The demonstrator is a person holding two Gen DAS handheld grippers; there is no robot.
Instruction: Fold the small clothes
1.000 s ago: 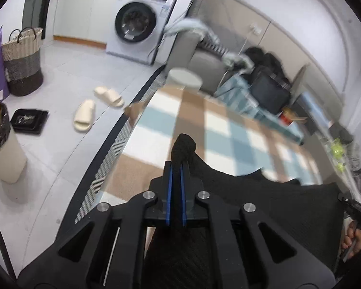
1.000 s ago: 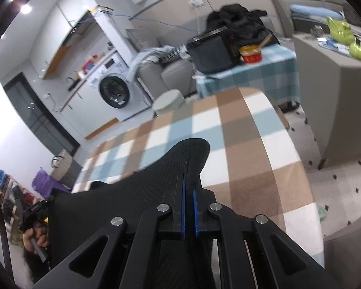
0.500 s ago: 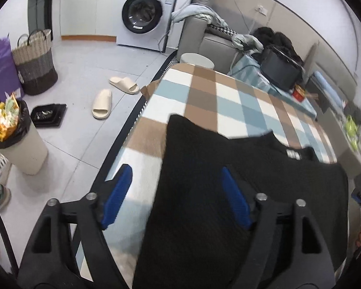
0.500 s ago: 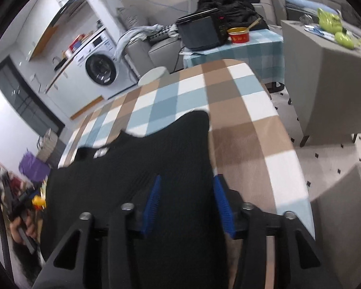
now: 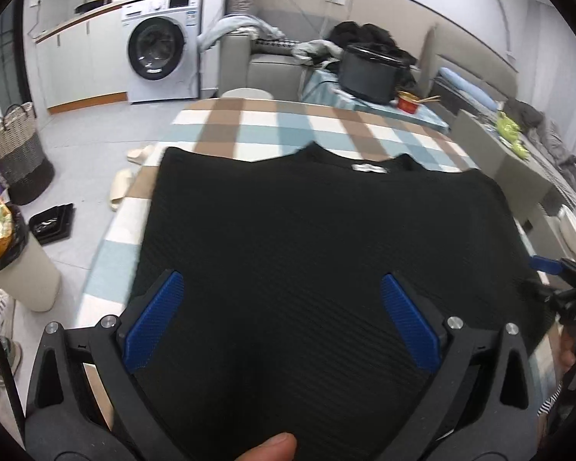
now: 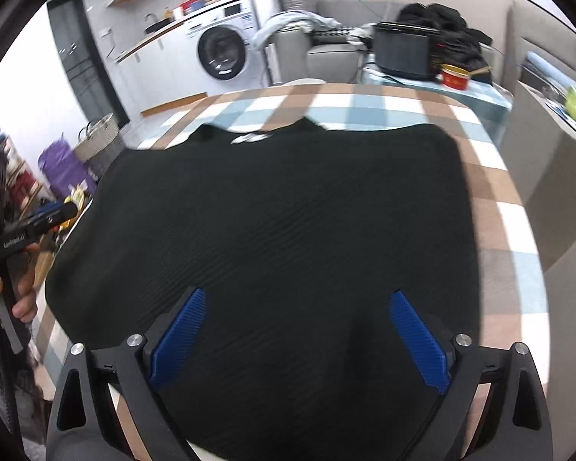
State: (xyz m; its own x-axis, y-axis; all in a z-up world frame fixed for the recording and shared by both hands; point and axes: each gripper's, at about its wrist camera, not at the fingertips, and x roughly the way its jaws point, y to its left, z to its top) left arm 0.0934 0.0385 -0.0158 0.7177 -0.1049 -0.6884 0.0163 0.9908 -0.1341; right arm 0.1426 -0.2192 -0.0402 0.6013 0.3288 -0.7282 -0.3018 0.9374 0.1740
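Behind the work surface we see a laundry corner with a white washing machine (image 5: 161,48) at far left, a grey sofa (image 5: 272,65) heaped with clothes, and a small side table carrying a dark cooker pot (image 5: 372,73) and a red bowl (image 5: 410,101). Nearer, a table covered in a checked cloth (image 5: 257,126) of brown, pale blue and white squares fills the middle of both views.

On that cloth lies the black top (image 5: 326,238), spread flat with its neckline and white label (image 5: 368,168) at the far edge and its hem toward us. Its ribbed fabric covers most of the near half of the table; checked cloth shows past it on the far side and along the left and right edges.

Our left gripper (image 5: 282,320) hangs over the near left part of the top with its blue pads (image 5: 153,320) spread wide and nothing between them. Our right gripper (image 6: 299,340) hangs over the near right part, its blue pads (image 6: 418,340) likewise wide apart and released. Whether either one touches the fabric we cannot tell.

On the floor at left stand a woven basket (image 5: 17,153), a bin (image 5: 15,265) lined with a black bag, and pale slippers (image 5: 121,190) close to the table edge.
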